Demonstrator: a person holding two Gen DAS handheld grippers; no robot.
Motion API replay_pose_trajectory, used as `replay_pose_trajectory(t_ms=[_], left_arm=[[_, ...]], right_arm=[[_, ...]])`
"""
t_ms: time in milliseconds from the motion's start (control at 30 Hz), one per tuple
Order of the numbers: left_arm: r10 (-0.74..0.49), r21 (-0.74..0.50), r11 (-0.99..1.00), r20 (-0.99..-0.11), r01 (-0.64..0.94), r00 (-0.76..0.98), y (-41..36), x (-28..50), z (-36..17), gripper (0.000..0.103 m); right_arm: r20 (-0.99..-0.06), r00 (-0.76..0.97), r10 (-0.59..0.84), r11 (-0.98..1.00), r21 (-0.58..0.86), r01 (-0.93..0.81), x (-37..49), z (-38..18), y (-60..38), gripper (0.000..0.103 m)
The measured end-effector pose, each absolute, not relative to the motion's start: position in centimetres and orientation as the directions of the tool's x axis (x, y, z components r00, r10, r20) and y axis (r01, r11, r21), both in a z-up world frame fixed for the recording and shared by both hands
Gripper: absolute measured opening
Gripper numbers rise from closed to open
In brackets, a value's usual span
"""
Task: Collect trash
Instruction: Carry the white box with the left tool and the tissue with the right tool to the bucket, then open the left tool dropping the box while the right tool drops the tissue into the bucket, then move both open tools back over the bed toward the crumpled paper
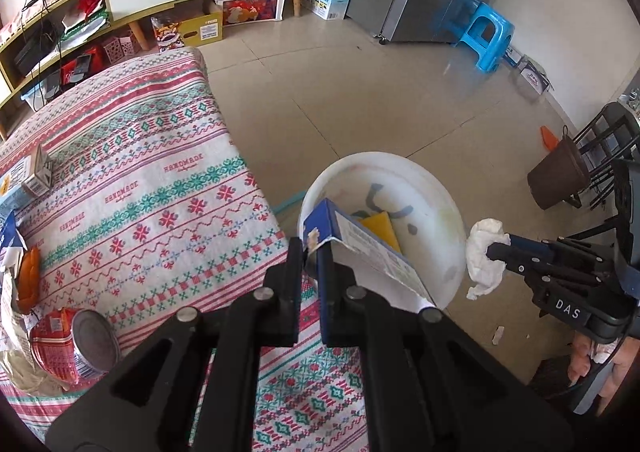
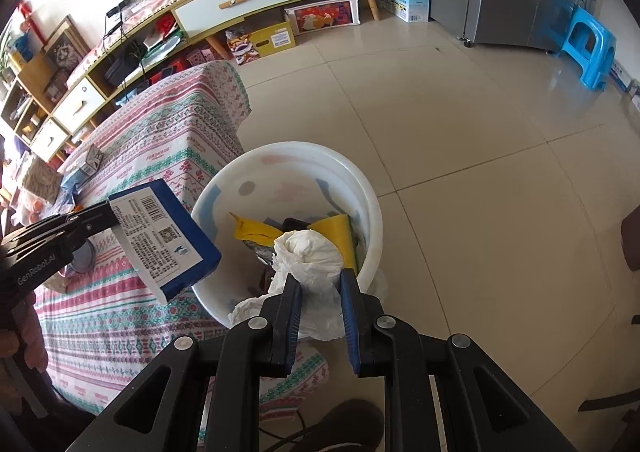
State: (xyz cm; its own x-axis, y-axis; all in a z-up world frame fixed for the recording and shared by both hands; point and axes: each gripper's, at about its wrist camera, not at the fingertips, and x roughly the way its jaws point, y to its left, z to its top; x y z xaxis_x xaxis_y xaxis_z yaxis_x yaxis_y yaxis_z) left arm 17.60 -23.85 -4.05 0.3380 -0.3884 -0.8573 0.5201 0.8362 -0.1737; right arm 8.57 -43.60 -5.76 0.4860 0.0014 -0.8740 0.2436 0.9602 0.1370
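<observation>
Blue carton point(image 2: 164, 236): flat blue box with a white label side, barcode and QR code; held in the air over the near-left rim of the bucket, tilted, one corner dipping toward the opening.
Crumpled tissue point(image 2: 310, 258): white wad with loose tails, held above the bucket's near rim; in the left wrist view it hangs just outside the right edge of the rim.
White bucket point(image 2: 370, 208): stands on the tiled floor beside the table; already holds a yellow wrapper point(image 2: 340, 230) and some darker scraps.
Left gripper point(image 1: 312, 248): pinching the blue carton by its torn end flap, fingers nearly together on the thin card.
Right gripper point(image 2: 320, 288): fingers closed partway around the crumpled tissue, soft bulk filling the gap.
Step in hand (judgement): both pieces at the drop stage.
Doing it well: bring each piece fully inside the rim before letting go; the tissue looks closest to missing, so shift it inward first. Lower the carton corner-first so it slides down rather than bridging the rim.
Risk: tissue tails may cling to a finger pad; carton could tip outward off the rim.
Table point(image 1: 132, 188): patterned cloth; a red can point(image 1: 76, 344) on its side and a small carton point(image 1: 38, 172) not yet collected.
</observation>
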Motion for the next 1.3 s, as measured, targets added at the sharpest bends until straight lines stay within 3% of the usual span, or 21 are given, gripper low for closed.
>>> replay_pose_trajectory(t_ms=[67, 133, 200, 267, 567, 900, 967, 1033, 1100, 1300], left_arm=[[-0.393, -0.171, 0.833, -0.853, 0.526, 0.345, -24.3, 17.6, -4.2, 0.01], [-0.397, -0.173, 0.829, -0.852, 0.532, 0.342, -24.6, 17.6, -4.4, 0.019], [-0.397, -0.174, 0.83, -0.851, 0.53, 0.342, -24.6, 17.6, -4.6, 0.035], [-0.406, -0.184, 0.829, -0.847, 0.528, 0.343, -24.4, 17.6, -4.6, 0.041], [-0.408, -0.199, 0.839, -0.847, 0.507, 0.342, -22.1, 17.2, -3.9, 0.062], [-0.379, -0.182, 0.864, -0.848, 0.469, 0.37, -17.3, 16.8, -2.9, 0.077], [-0.37, -0.177, 0.87, -0.852, 0.461, 0.37, -16.3, 16.8, -2.8, 0.079], [-0.356, -0.167, 0.877, -0.856, 0.451, 0.375, -15.2, 16.8, -2.6, 0.08], [-0.342, -0.156, 0.883, -0.859, 0.442, 0.38, -14.3, 16.7, -2.5, 0.081], [-0.306, -0.133, 0.902, -0.867, 0.41, 0.393, -11.3, 16.8, -2.2, 0.083]], right_arm=[[-0.874, 0.486, -0.001, 0.959, 0.136, 0.247, 8.5, -5.8, -43.7, 0.02], [-0.874, 0.486, 0.001, 0.958, 0.14, 0.251, 8.4, -5.8, -43.8, 0.02], [-0.875, 0.485, 0.0, 0.958, 0.139, 0.251, 8.4, -5.8, -43.9, 0.02], [-0.875, 0.484, -0.001, 0.958, 0.137, 0.251, 8.5, -5.8, -43.7, 0.02], [-0.879, 0.476, -0.01, 0.96, 0.125, 0.251, 9.1, -6.1, -43.2, 0.021], [-0.888, 0.458, -0.036, 0.958, 0.1, 0.27, 10.7, -6.6, -42.2, 0.024], [-0.892, 0.451, -0.042, 0.954, 0.099, 0.284, 11.0, -6.7, -42.1, 0.033], [-0.89, 0.453, -0.052, 0.948, 0.099, 0.302, 11.1, -6.6, -42.0, 0.056], [-0.884, 0.464, -0.06, 0.947, 0.097, 0.306, 11.2, -6.3, -41.8, 0.062], [-0.877, 0.475, -0.074, 0.954, 0.076, 0.289, 11.7, -5.8, -40.3, 0.067]])
